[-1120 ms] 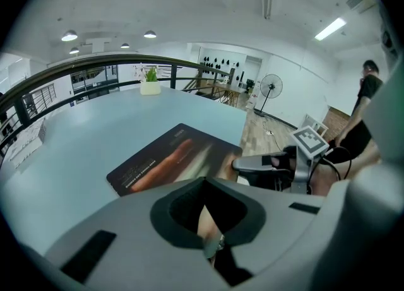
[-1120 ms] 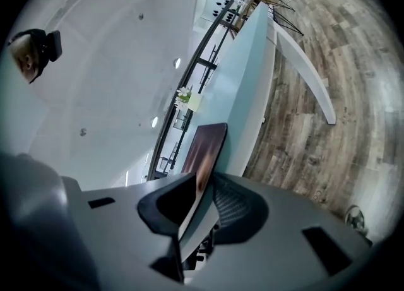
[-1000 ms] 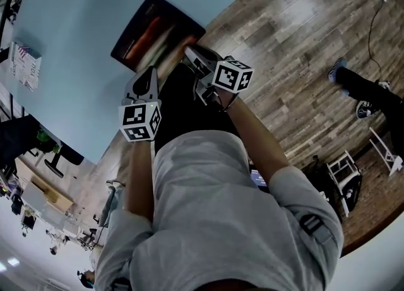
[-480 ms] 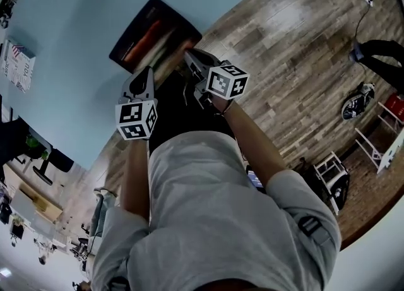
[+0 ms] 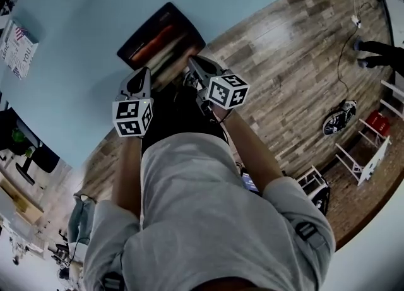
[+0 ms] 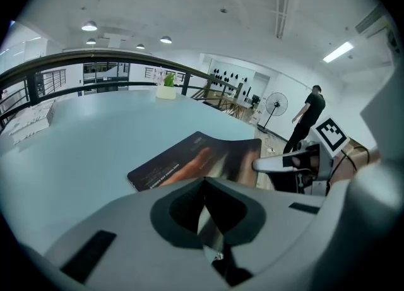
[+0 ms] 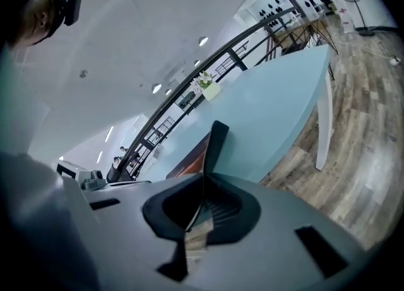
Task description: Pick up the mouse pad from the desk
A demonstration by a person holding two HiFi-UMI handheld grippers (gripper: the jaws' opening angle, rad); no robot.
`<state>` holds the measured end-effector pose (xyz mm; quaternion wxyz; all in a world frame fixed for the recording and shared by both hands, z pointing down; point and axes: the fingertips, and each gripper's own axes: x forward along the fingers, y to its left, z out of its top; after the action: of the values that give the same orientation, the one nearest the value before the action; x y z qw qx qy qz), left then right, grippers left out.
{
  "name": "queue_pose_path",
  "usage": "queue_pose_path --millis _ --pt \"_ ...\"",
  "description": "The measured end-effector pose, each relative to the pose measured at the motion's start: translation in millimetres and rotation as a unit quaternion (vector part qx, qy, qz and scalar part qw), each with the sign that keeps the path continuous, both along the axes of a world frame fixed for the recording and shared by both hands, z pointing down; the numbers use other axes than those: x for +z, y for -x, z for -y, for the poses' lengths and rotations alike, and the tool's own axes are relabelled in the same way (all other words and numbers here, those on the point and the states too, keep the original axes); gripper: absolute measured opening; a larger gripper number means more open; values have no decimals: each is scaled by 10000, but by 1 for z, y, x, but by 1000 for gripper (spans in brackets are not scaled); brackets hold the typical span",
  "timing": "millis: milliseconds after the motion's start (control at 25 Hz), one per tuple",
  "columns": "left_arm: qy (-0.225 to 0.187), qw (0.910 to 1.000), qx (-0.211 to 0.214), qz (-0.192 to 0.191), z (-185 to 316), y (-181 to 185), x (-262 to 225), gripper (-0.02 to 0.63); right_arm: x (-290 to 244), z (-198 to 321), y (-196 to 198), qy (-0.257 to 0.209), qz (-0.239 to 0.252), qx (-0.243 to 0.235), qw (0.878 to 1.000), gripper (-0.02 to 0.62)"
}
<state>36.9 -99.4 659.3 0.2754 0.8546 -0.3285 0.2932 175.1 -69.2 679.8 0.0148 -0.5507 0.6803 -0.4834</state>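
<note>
Now clamping mouse pad (image 5: 158,37) near edge w/ left gripper (image 5: 142,74) & right gripper (image 5: 192,63), both closed on it, above counter (image 5: 95,18).

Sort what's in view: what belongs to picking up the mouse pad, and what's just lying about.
Job: mouse pad; left gripper and right gripper, both shut on it; desk.
Lying about: printed paper on the desk, potted plant, standing fan.

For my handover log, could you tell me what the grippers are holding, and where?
Both the left gripper and right gripper pinch the mouse pad at its near edge.
</note>
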Motion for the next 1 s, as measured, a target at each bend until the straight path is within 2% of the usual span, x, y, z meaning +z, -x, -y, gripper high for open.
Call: queue_pose_path --millis 200,480,1000 --pt "-44 9999 -12 -152 9 6 -7 12 -16 5 9 -60 -352 -195 9992 17" --pt "-117 9991 -91 -403 22 11 -23 12 -42 14 24 -182 -540 -323 9979 17" --pt "-205 9978 -139 -607 54 53 -40 12 -71 44 58 -332 -912 -533 9939 17"
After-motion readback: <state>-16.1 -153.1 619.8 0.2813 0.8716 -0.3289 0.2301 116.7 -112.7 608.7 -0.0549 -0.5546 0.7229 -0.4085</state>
